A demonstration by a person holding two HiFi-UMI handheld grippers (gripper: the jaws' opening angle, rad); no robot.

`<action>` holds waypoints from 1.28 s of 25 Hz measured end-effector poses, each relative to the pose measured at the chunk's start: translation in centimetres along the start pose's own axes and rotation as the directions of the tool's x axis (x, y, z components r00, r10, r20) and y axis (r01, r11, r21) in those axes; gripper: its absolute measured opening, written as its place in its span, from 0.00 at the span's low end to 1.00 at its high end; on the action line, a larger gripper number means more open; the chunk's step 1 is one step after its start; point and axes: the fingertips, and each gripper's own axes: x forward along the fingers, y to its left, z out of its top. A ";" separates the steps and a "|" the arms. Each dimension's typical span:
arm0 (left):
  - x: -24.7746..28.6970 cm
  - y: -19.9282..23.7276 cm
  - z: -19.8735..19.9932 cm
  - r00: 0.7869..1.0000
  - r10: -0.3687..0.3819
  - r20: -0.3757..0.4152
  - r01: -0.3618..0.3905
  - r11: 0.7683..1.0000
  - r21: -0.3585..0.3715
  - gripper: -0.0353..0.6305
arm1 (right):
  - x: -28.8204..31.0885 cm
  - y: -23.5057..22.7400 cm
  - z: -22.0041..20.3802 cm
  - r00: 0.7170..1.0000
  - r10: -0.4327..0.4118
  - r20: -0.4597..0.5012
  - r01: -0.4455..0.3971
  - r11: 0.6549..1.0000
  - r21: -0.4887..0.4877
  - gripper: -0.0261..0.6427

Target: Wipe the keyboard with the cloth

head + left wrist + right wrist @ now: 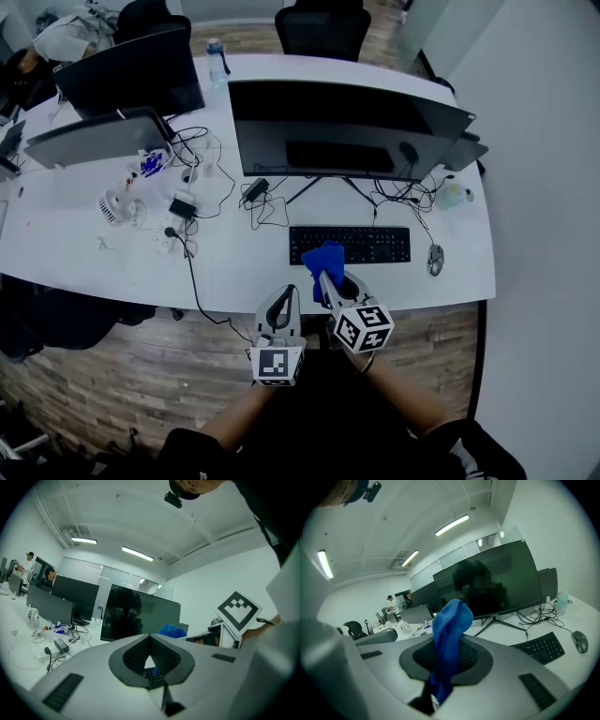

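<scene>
The black keyboard (349, 245) lies on the white desk (244, 272) in front of a wide monitor; in the right gripper view the keyboard (541, 648) is low on the right. My right gripper (325, 278) is shut on a blue cloth (323, 257), which hangs just above the keyboard's left end. Seen from the right gripper view, the cloth (452, 620) stands up between the jaws of the right gripper (449, 641). My left gripper (292, 292) is shut and holds nothing, over the desk's front edge, left of the right one. Its tips meet in the left gripper view (150, 635), where the cloth (172, 631) shows beyond.
A large dark monitor (347, 131) stands behind the keyboard, a mouse (435, 259) to its right. Cables, a power strip (169, 234) and a small fan (112, 206) lie on the left. More monitors (131, 70) and a bottle (217, 61) stand further back.
</scene>
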 end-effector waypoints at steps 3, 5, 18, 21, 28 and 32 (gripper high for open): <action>-0.1 1.0 -0.3 1.000 0.023 -0.005 -0.023 1.000 -0.018 0.06 | 2.0 0.4 -0.8 0.999 0.026 -0.022 -0.027 0.999 -0.026 0.14; 0.0 1.6 -0.5 0.999 0.043 -0.009 -0.044 0.999 -0.023 0.06 | 3.4 0.4 -1.4 0.998 0.036 -0.041 -0.038 0.999 -0.039 0.14; 3.0 3.0 -2.6 0.998 0.030 -0.064 -0.029 1.000 0.010 0.06 | 11.1 -2.3 -5.0 0.985 0.066 -0.161 -0.062 0.998 0.034 0.14; 4.5 3.0 -3.0 0.997 0.014 -0.081 -0.014 1.000 0.002 0.06 | 13.0 -3.5 -5.9 0.978 0.062 -0.198 -0.050 0.997 0.061 0.14; 6.7 4.2 -4.2 0.992 0.004 -0.128 0.000 1.000 0.025 0.06 | 16.2 -6.1 -8.4 0.964 0.011 -0.266 0.013 0.996 0.090 0.14; 7.2 4.4 -4.6 0.989 0.000 -0.150 0.004 1.000 0.029 0.06 | 17.7 -7.0 -9.1 0.959 0.010 -0.284 0.024 0.993 0.116 0.14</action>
